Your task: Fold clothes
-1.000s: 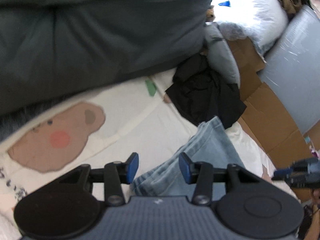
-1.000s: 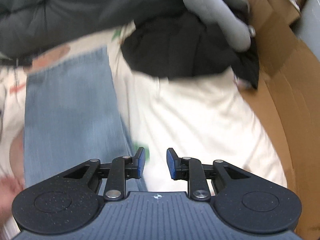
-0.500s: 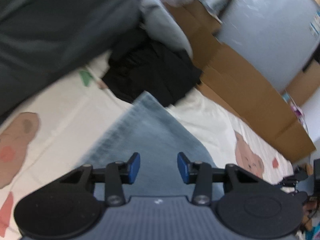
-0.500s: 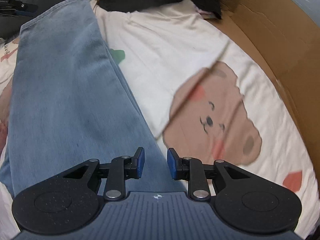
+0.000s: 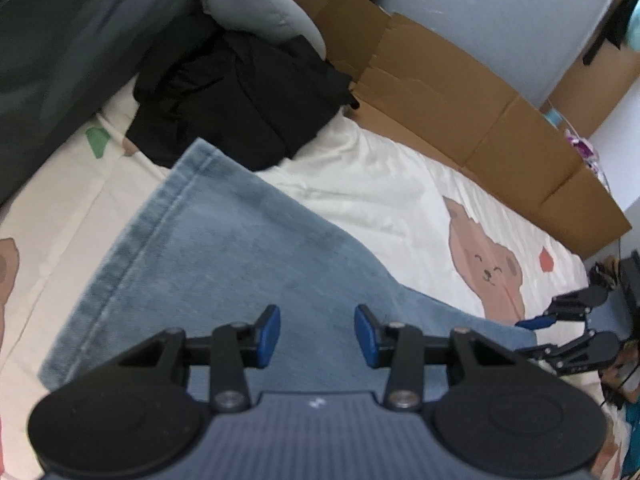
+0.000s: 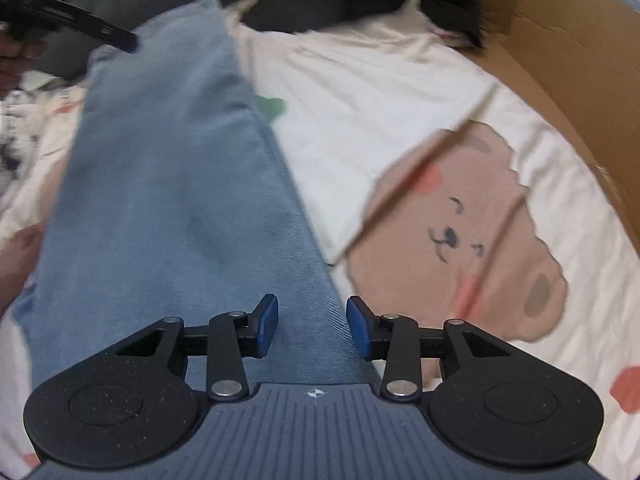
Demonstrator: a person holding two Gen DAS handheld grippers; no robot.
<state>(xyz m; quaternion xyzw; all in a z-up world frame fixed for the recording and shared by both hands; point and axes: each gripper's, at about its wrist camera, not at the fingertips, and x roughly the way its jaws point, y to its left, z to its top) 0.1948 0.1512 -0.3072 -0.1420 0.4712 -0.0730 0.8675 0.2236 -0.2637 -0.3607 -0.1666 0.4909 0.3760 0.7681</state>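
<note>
Left wrist view: blue jeans [image 5: 224,264] lie flat on a bear-print bed sheet [image 5: 384,184], hem end pointing twd a black garment [image 5: 236,92]. Left tongs [image 5: 317,336] hover over the denim, angled steeply down, jaws part open, nothing gripped. Right tongs [image 6: 312,326] sit above the jeans' right edge, jaws just been widening, also empty. Step looks like pre-grasp for a fold; next move prob needs both tongs lowered to pinch an edge & lift it over.
</note>
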